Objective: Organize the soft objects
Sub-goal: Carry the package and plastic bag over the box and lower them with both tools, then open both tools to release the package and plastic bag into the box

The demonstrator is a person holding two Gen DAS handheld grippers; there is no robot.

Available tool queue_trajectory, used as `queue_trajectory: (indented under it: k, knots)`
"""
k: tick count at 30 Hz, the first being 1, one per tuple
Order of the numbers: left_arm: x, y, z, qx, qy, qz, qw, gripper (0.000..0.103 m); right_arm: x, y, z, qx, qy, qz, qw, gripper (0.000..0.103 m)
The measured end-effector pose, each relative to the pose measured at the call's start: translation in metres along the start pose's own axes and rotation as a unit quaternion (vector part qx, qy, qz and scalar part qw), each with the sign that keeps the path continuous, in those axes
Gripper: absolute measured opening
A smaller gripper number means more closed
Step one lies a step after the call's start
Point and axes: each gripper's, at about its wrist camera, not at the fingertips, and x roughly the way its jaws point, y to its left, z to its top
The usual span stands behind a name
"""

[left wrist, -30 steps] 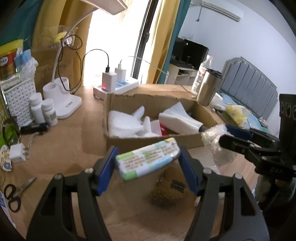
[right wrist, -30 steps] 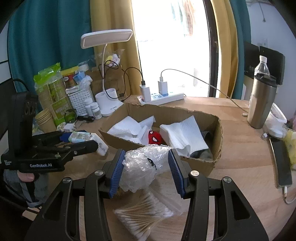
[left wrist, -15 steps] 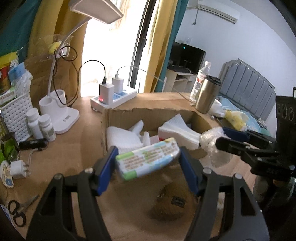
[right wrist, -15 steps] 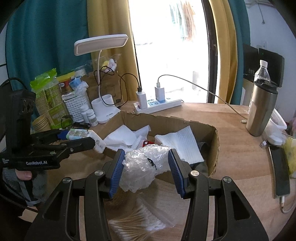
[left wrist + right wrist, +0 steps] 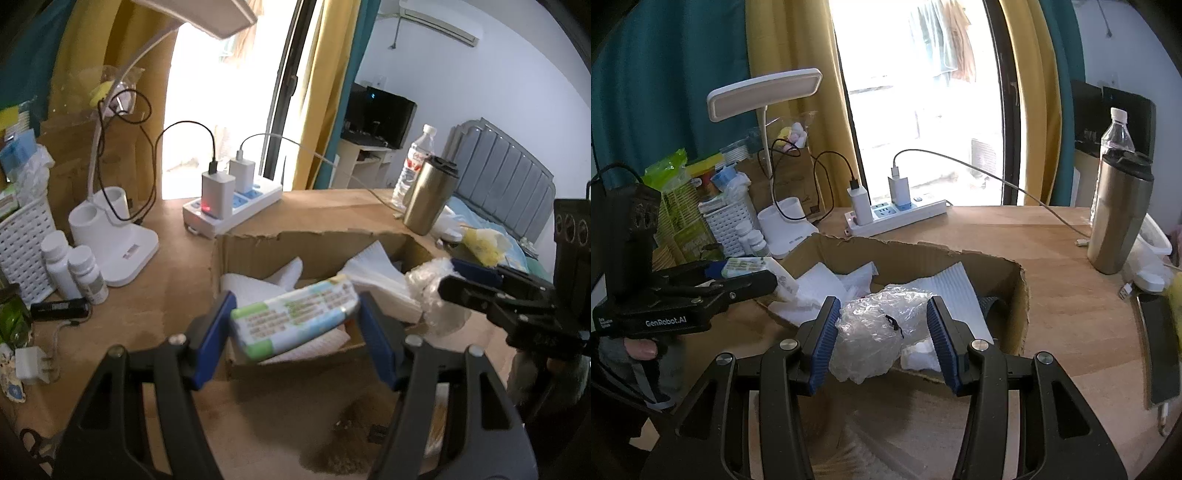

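My left gripper is shut on a green and white wet-wipes pack, held above the near wall of the open cardboard box. The pack also shows in the right wrist view. My right gripper is shut on a crumpled wad of clear bubble wrap, held over the box's near wall. White foam sheets lie inside the box. The bubble wrap also shows in the left wrist view.
A power strip with chargers, a white desk lamp, pill bottles and a white basket stand behind and left of the box. A steel tumbler and a phone are on the right. A brown fuzzy object lies below.
Both grippers have moved forward and up with their loads, from in front of the box to over its near wall. The cotton swabs have dropped out of the right wrist view.
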Motion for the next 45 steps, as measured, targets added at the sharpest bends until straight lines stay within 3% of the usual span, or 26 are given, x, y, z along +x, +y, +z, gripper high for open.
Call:
queue_trajectory:
  k: [11,20,28,33,38,45]
  knots:
    - [0.025,0.004,0.002,0.003,0.014,-0.01,0.9999,0.068,0.027,-0.008,0.008,0.009,0.007,0.003,1.0,0.051]
    - [0.051,0.001,-0.003,0.018,0.05,-0.004,0.9986,0.068,0.055,-0.018,0.002,0.024,0.042,-0.004,0.999,0.051]
    - [0.056,-0.005,-0.004,0.037,0.055,0.008,0.9978,0.069,0.072,-0.019,-0.003,0.027,0.075,-0.004,0.997,0.052]
    - [0.055,-0.005,-0.003,0.034,0.059,0.009,0.9976,0.07,0.07,-0.016,-0.003,0.024,0.077,-0.009,0.997,0.06]
    - [0.043,-0.007,0.0,0.033,0.041,0.007,0.9986,0.078,0.06,-0.014,-0.002,0.022,0.069,-0.018,0.997,0.069]
    - [0.025,-0.008,0.001,0.03,0.026,0.01,0.9992,0.08,0.04,-0.01,-0.002,0.021,0.052,-0.027,0.998,0.071]
